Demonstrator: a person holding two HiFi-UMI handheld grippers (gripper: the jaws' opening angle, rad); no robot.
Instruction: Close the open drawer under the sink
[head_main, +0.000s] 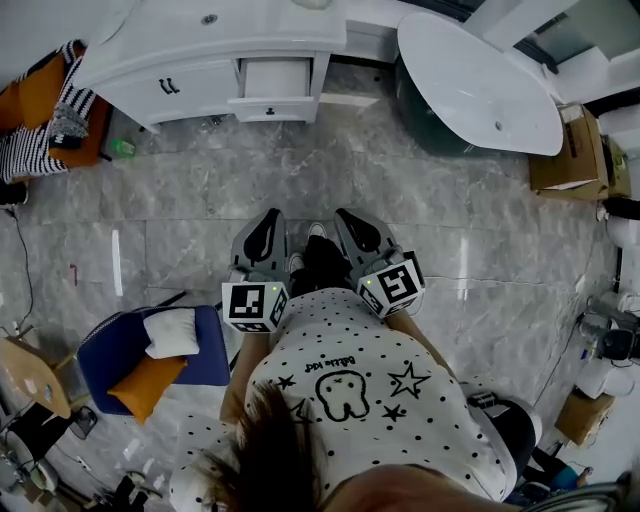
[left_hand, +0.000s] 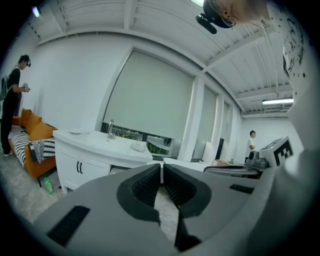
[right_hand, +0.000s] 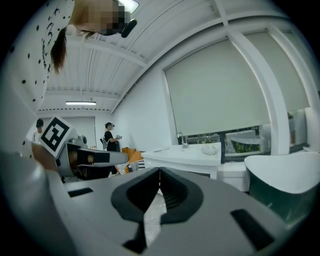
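Left of the white vanity (head_main: 190, 75), an orange sofa (head_main: 35, 95) carries a striped black-and-white throw, and a small green bottle (head_main: 122, 148) lies on the floor by the vanity's left foot. The vanity is glossy, with a curved countertop and two doors with dark handles. At its right end the open drawer (head_main: 272, 88) stands pulled out, a shallow white box with a flat front and a small dark knob. Right of the vanity, just beside the drawer, sits a smooth oval white bathtub (head_main: 480, 80), and beyond that are brown cardboard boxes (head_main: 568, 150).

Well apart from the vanity, on the near side of the floor, the person holds both grippers side by side, pointing toward the drawer. The left gripper (left_hand: 162, 169) has its grey jaws brought together at the tips, their ribbed black pads holding nothing. The right gripper (right_hand: 159, 175) is the same: tips meeting and empty.

Nearer than the grippers and to the left stands a blue chair (head_main: 150, 350) with an orange and a white cushion.

The polished grey marble-tile floor (head_main: 300, 180) lies open between the grippers and the drawer front. The bathtub rim hems in the drawer's right side, while the bottle lies off to the left.
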